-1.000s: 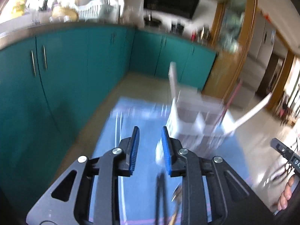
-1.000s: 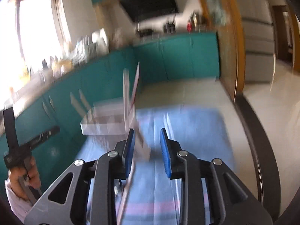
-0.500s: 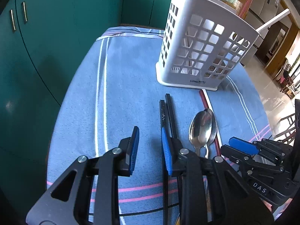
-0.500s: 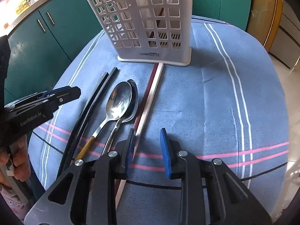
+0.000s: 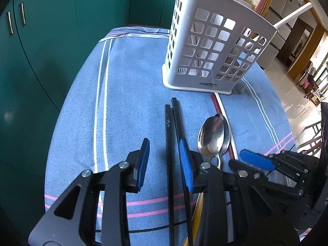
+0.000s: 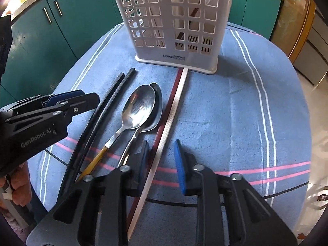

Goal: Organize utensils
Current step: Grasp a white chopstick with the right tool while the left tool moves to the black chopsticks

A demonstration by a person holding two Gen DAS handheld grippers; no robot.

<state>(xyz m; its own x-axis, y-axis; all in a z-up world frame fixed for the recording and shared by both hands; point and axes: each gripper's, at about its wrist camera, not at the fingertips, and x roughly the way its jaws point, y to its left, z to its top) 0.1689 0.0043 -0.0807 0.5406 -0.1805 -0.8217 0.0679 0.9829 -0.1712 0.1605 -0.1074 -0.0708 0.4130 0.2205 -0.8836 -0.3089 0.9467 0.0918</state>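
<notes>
left claw (image 5: 165, 162) widened, straddles black chopstick (image 5: 168, 135) | right claw (image 6: 161, 160) widened

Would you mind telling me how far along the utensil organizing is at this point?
Partly done: the white caddy already holds a white chopstick and a dark red one. In hand: nothing; the left gripper is open around the black chopsticks, and the right gripper is open around the red and white pair. Left: both pairs and the two spoons lie on the blue cloth.
</notes>
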